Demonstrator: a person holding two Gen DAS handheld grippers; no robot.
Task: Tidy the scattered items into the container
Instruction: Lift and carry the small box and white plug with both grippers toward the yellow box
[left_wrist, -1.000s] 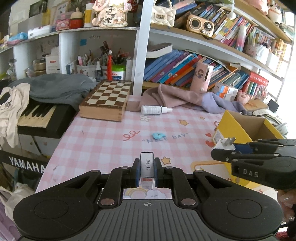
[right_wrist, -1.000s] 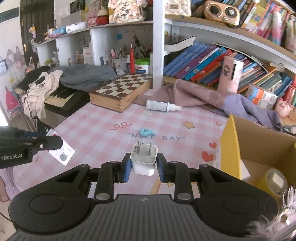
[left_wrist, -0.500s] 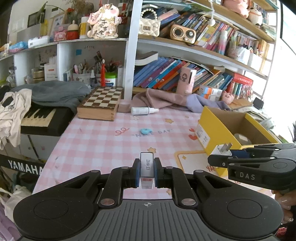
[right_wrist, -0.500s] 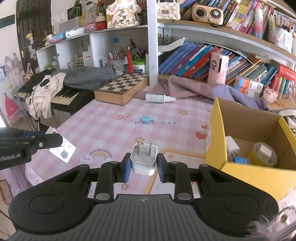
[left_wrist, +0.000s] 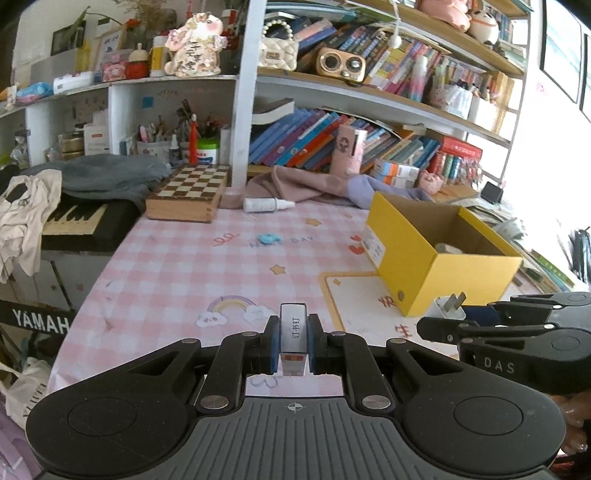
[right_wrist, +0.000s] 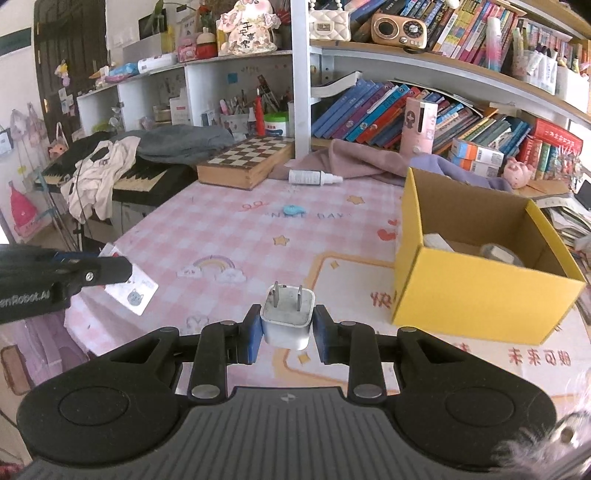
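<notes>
My left gripper (left_wrist: 292, 341) is shut on a small staple box (left_wrist: 293, 334) and holds it above the near part of the table. My right gripper (right_wrist: 287, 326) is shut on a white plug charger (right_wrist: 287, 319), prongs up, left of the yellow cardboard box (right_wrist: 476, 291). The box (left_wrist: 432, 262) stands open at the right and holds a few items. A blue clip (right_wrist: 293, 209) and a white bottle (right_wrist: 314, 177) lie on the pink checked cloth further back. The right gripper with its charger (left_wrist: 448, 308) also shows in the left wrist view, and the staple box (right_wrist: 129, 286) in the right wrist view.
A chessboard box (left_wrist: 188, 194) and a heap of pink and purple cloth (left_wrist: 314, 184) lie at the back of the table. A keyboard (left_wrist: 77, 221) with clothes on it stands to the left. Shelves of books rise behind.
Both grippers have drawn back towards the near edge of the table with their loads. The yellow box now shows whole and further ahead.
</notes>
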